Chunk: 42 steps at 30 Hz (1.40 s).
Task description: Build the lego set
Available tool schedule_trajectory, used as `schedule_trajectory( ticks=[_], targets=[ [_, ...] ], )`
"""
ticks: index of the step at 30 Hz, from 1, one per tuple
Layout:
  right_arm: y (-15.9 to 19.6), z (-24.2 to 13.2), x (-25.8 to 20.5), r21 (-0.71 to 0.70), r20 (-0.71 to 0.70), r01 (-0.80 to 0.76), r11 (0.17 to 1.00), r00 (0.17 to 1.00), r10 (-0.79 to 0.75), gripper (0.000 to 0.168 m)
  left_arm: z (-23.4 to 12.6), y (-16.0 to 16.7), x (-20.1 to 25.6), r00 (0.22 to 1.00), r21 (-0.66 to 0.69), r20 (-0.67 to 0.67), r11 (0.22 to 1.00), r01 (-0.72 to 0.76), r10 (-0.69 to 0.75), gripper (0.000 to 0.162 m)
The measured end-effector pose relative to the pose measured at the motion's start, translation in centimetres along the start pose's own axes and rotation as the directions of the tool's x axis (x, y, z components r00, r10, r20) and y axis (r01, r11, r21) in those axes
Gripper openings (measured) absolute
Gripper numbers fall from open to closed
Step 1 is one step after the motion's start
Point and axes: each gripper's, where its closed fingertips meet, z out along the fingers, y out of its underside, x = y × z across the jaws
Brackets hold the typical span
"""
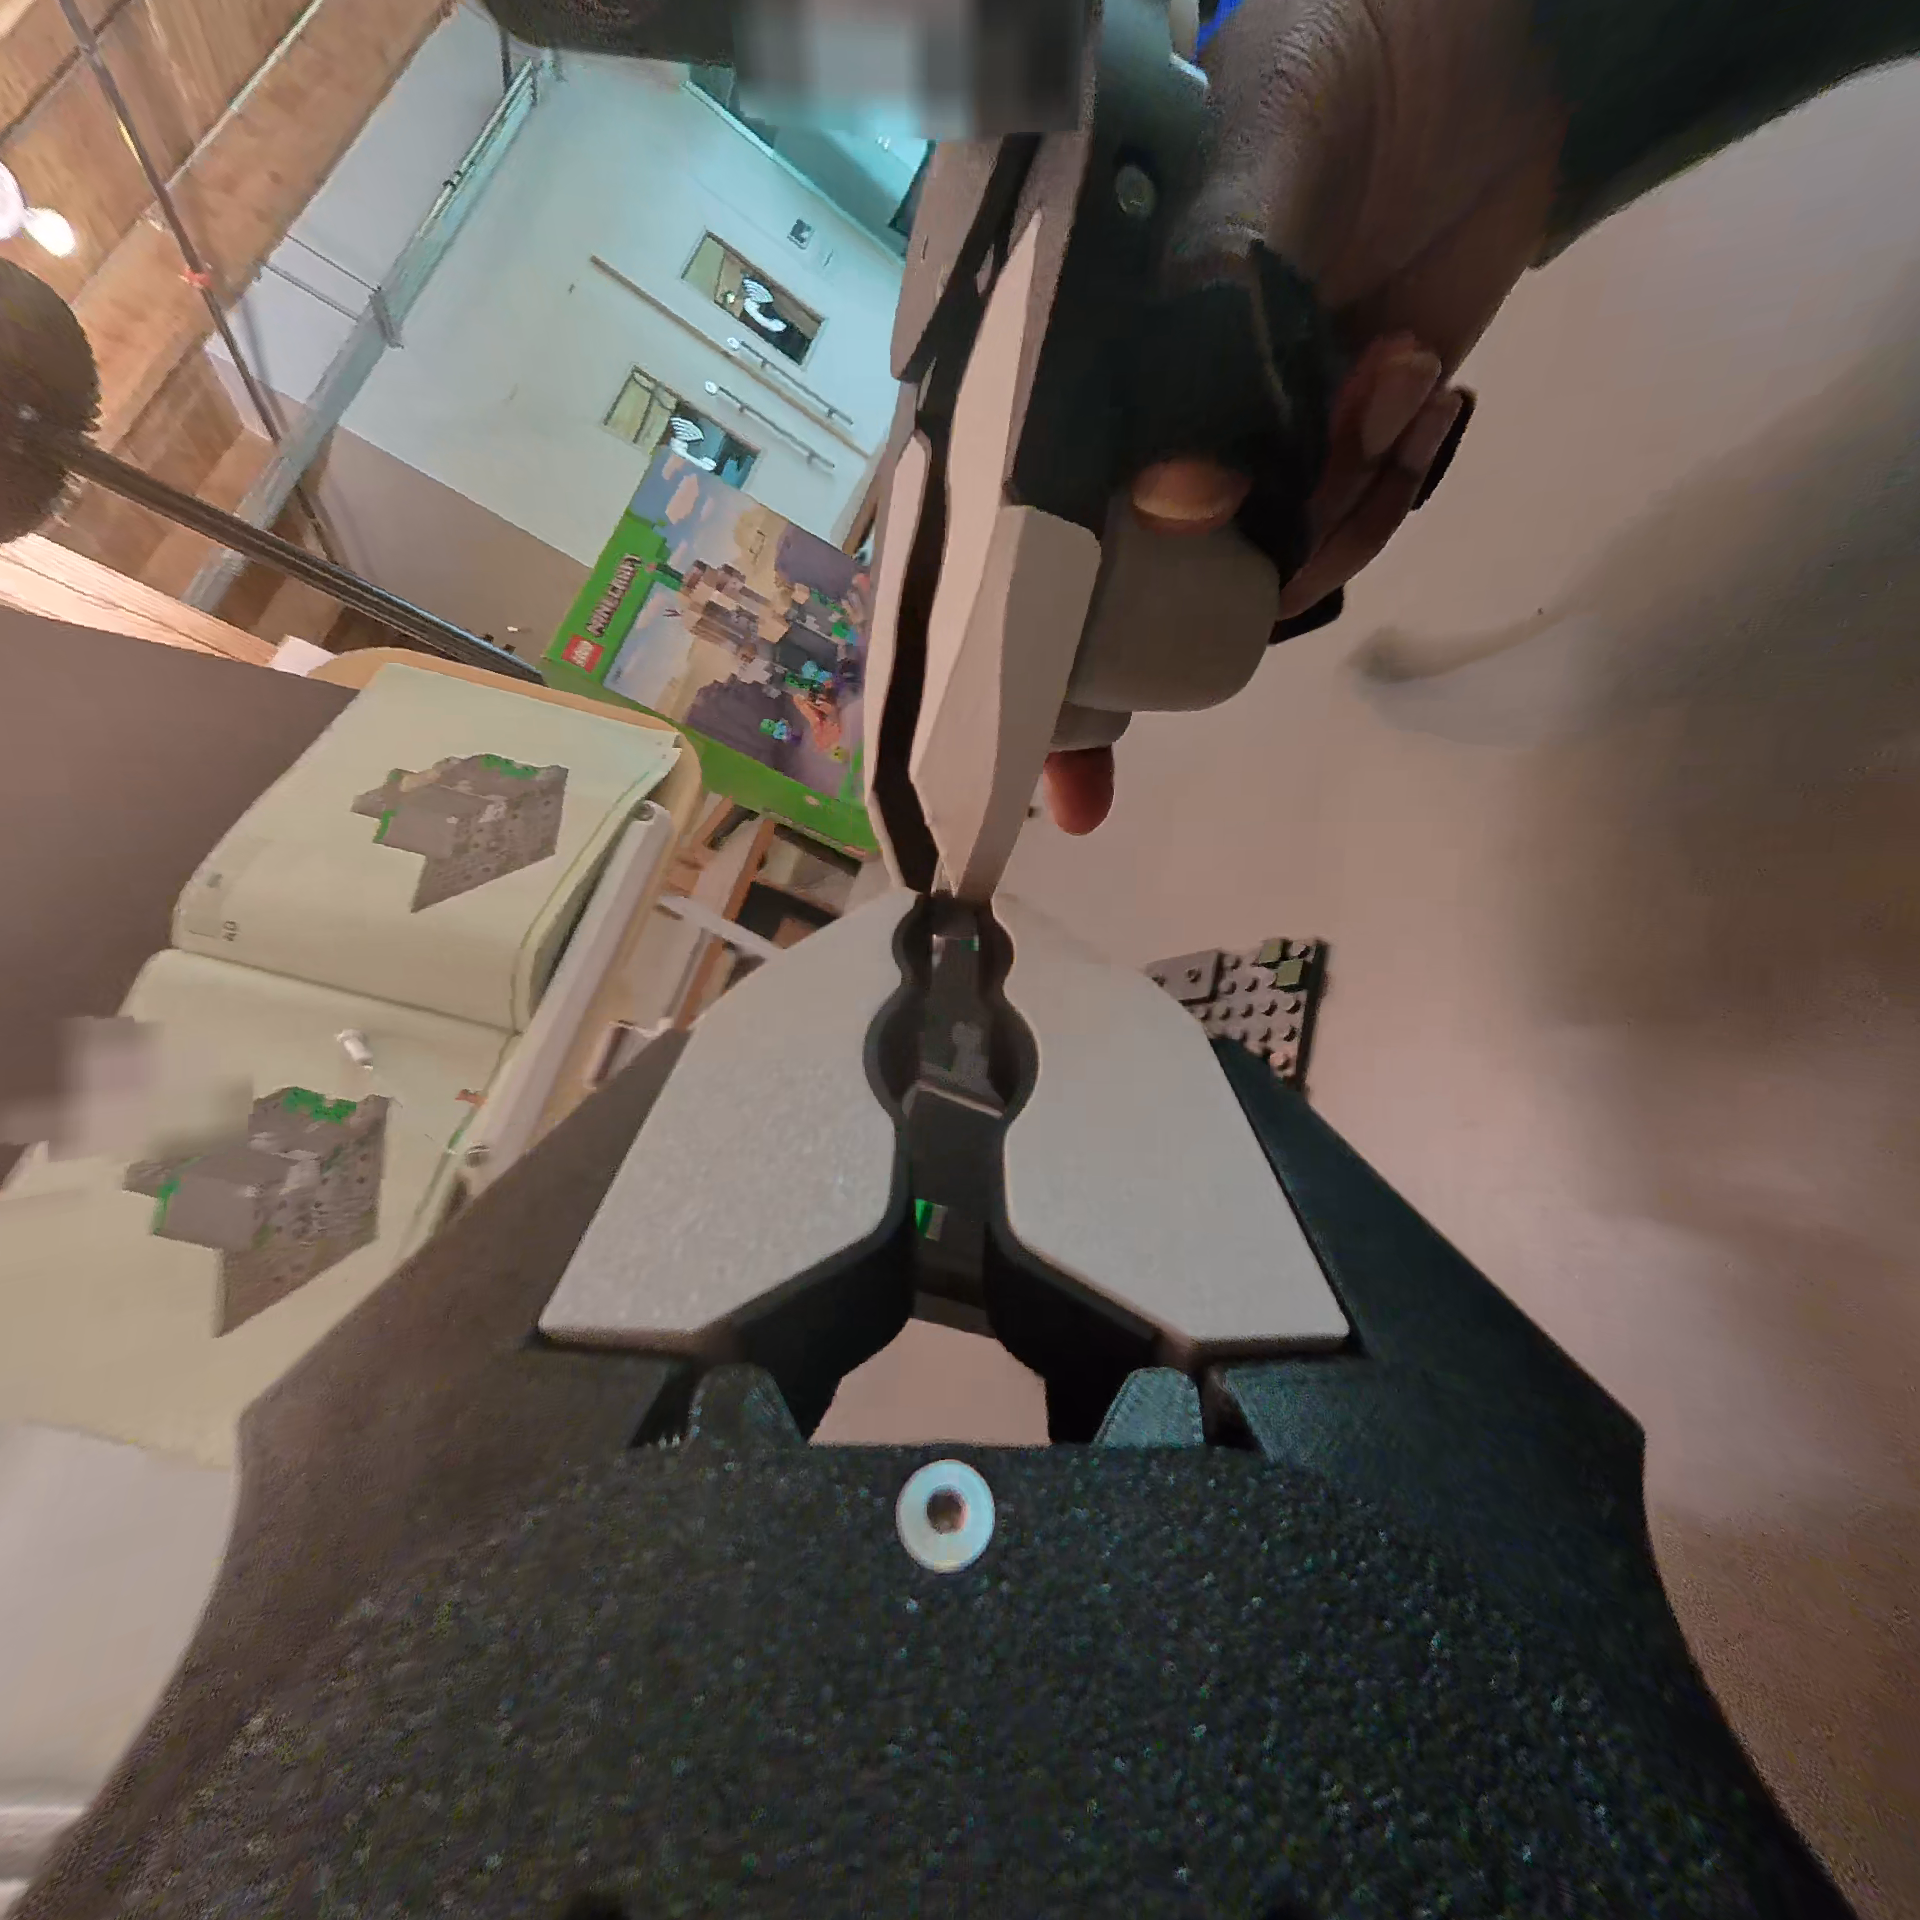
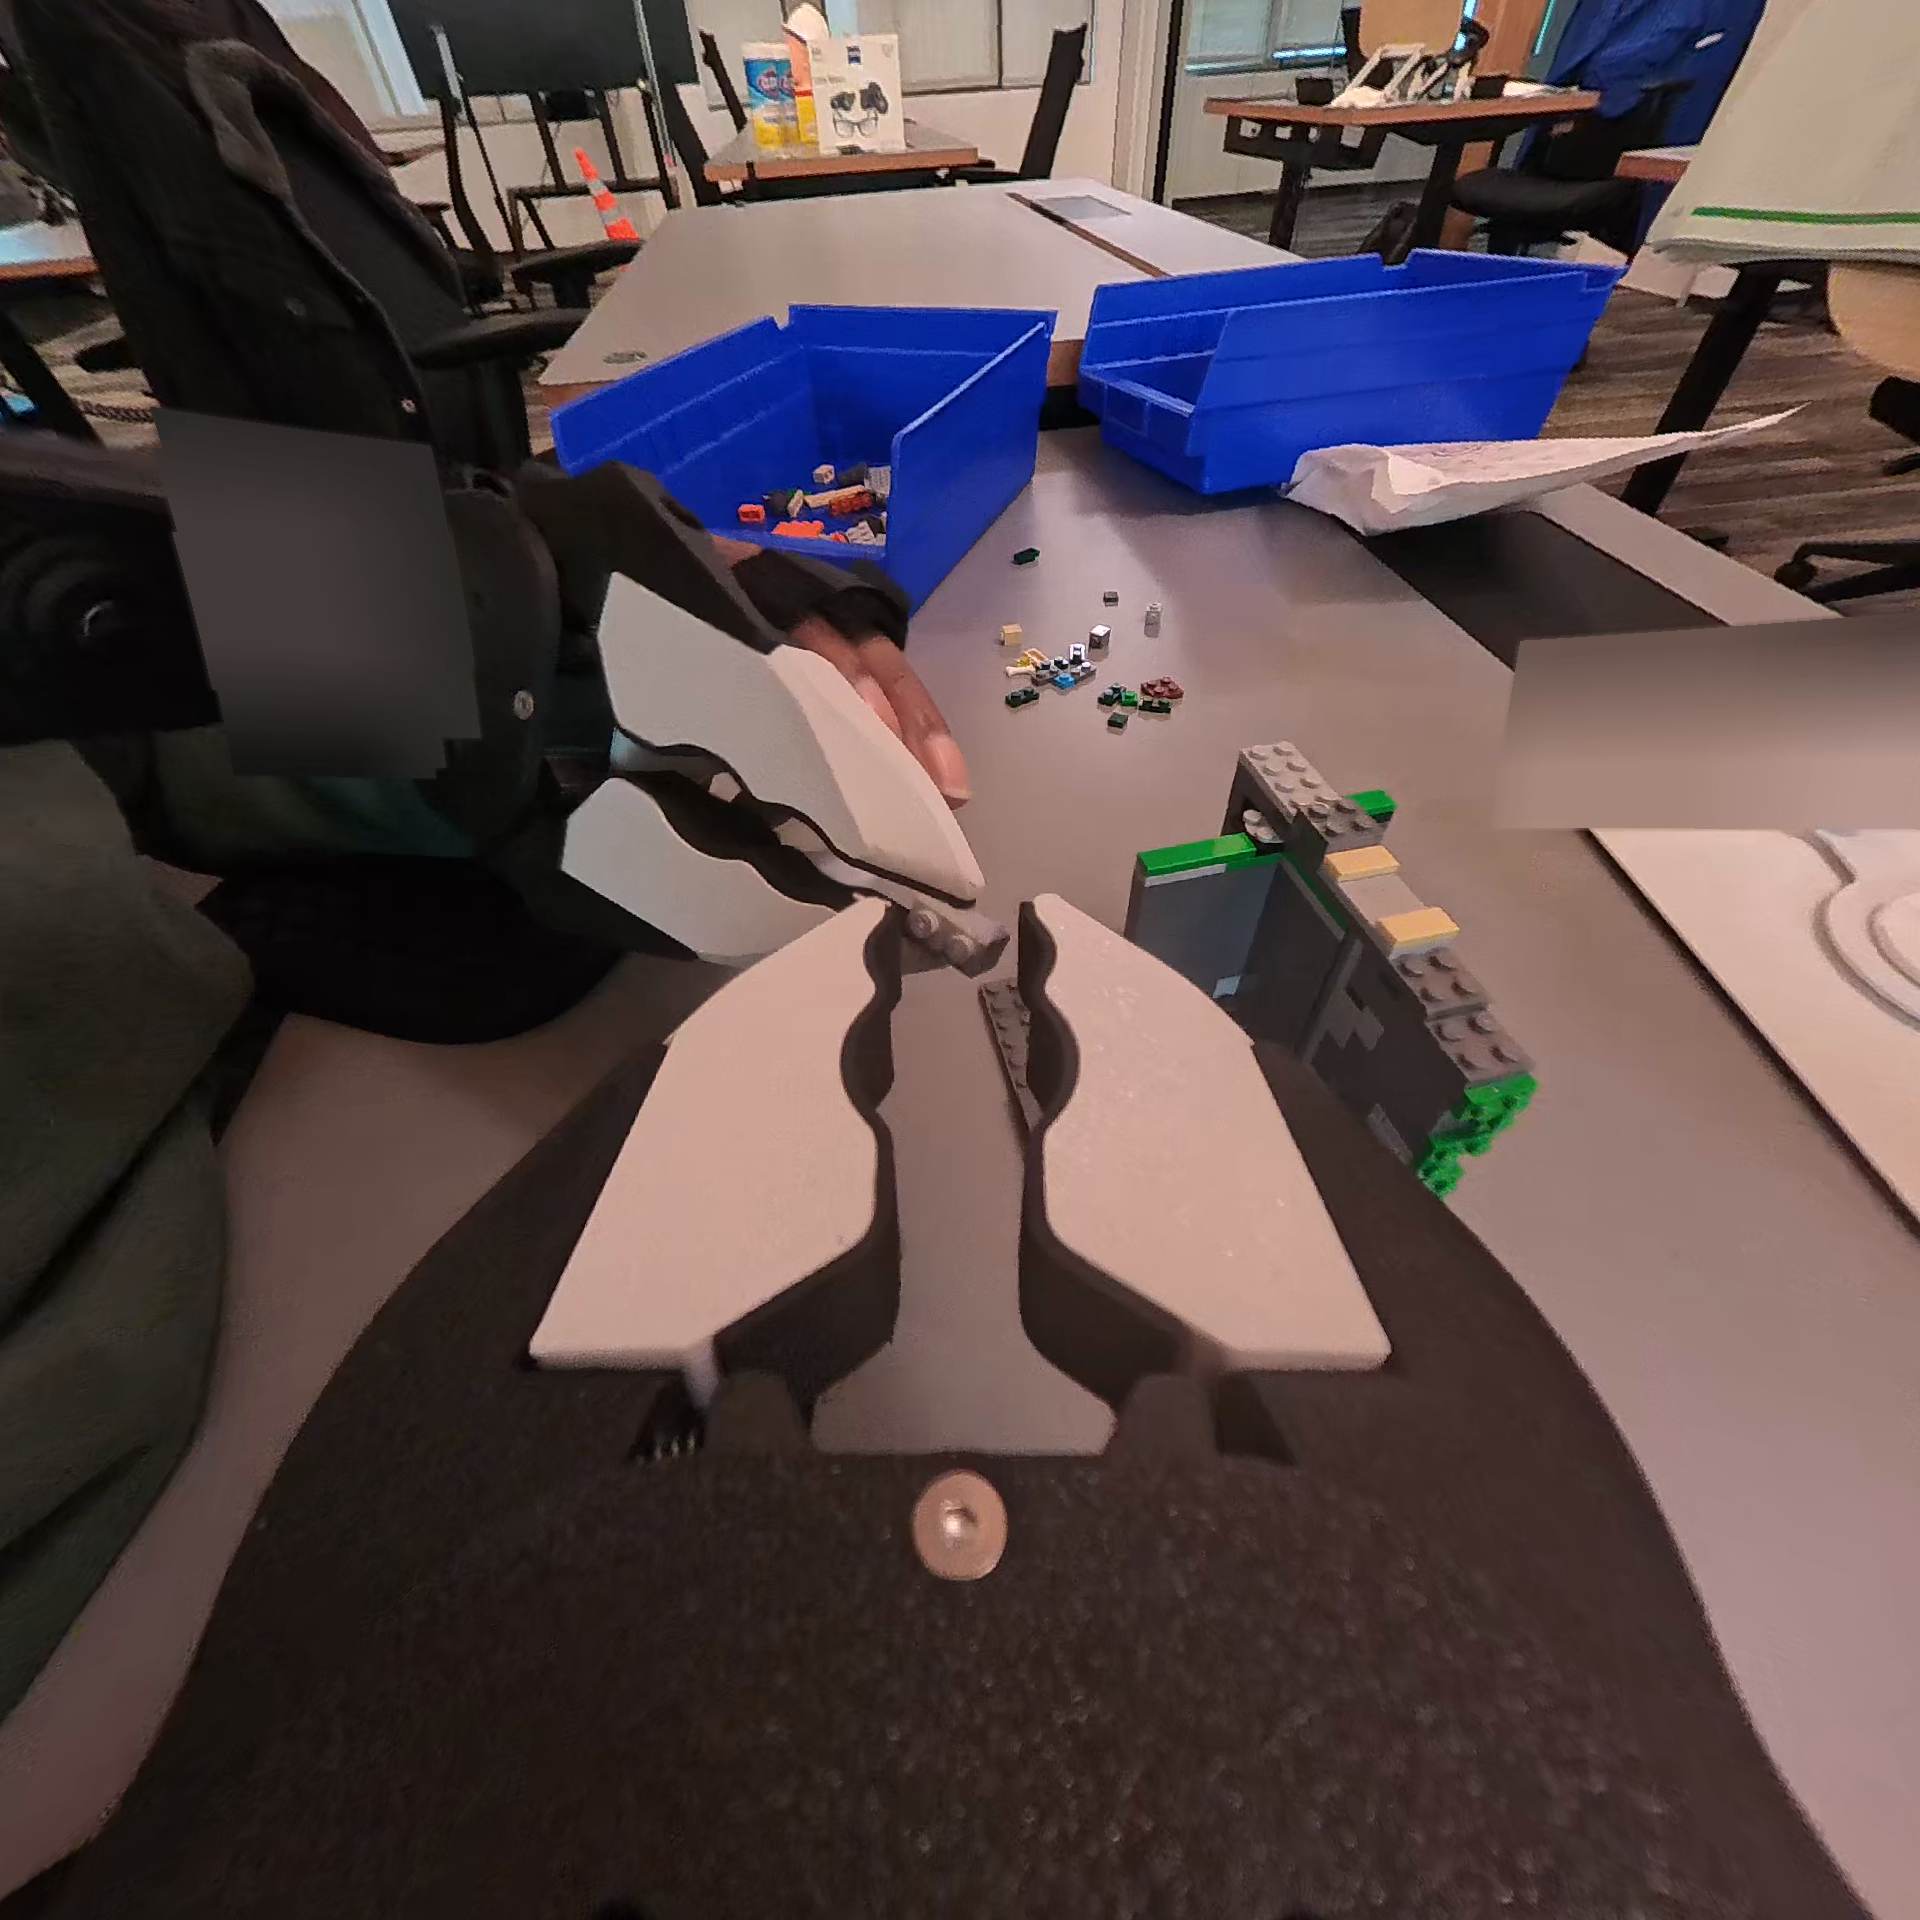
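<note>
Lego model [image 2: 1340, 966], part-built in grey and green with two tan tiles: standing on the grey surface [image 2: 1299, 623], just beside the right claw [image 2: 956, 920] on its right.

Left claw [image 1: 951, 925]: gripping a grey studded lego piece [image 1: 951, 1049] between closed fingers, the piece running back along the gap. Reaching in from the left in the right wrist view [image 2: 951, 904], studded end of the piece [image 2: 956, 940] poking out at the tip and sitting between the right claw's fingertips.

Right claw: jaws standing a narrow way apart, a thin dark grey lego plate [image 2: 1013, 1049] lying against the inner face of one finger. Cannot tell whether pinching it or only touching. Coming down from the top in the left wrist view [image 1: 951, 883], tips meeting the left claw's tips, a gloved hand [image 1: 1351, 364] wrapping its handle.

Loose small lego bricks [image 2: 1081, 675]: lying scattered on the surface beyond the claws. More pieces sitting in an open blue plastic bin [image 2: 966, 436]; a second blue plastic bin [image 2: 1340, 353] standing beside it, a crumpled white paper sheet [image 2: 1507, 468] resting in front.

Open instruction booklet [image 1: 416, 831] and green lego box [image 1: 727, 644]: showing at the left of the left wrist view. Dark grey studded baseplate [image 1: 1247, 997]: lying on the surface near the claw tips.
</note>
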Motion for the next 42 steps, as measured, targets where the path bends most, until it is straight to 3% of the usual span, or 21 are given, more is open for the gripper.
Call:
schedule_trajectory(
  ticks=[6, 15, 42],
  targets=[
    [0.6, -0.4, -1.1, 0.006, 0.098, 0.018, 1.000, 0.995, -0.019, 0.014, -0.4, -0.7, 1.0, 0.959, 0.076, -0.169, 0.967, 0.241, -0.226, 0.008],
    [0.2, -0.2, -1.1, 0.010, 0.080, 0.026, 1.000, 0.996, -0.026, 0.009, -0.7, -0.7, 1.0, 0.792, 0.078, -0.337, 0.823, 0.562, -0.509, 0.009],
    [0.1, -1.2, 2.7, 0.025, -0.094, -0.055, 0.998, 0.994, 0.057, 0.008, 0.0, 1.9, -0.5, 0.754, 0.010, -0.214, 0.770, 0.638, -0.621, 0.004]
  ],
)
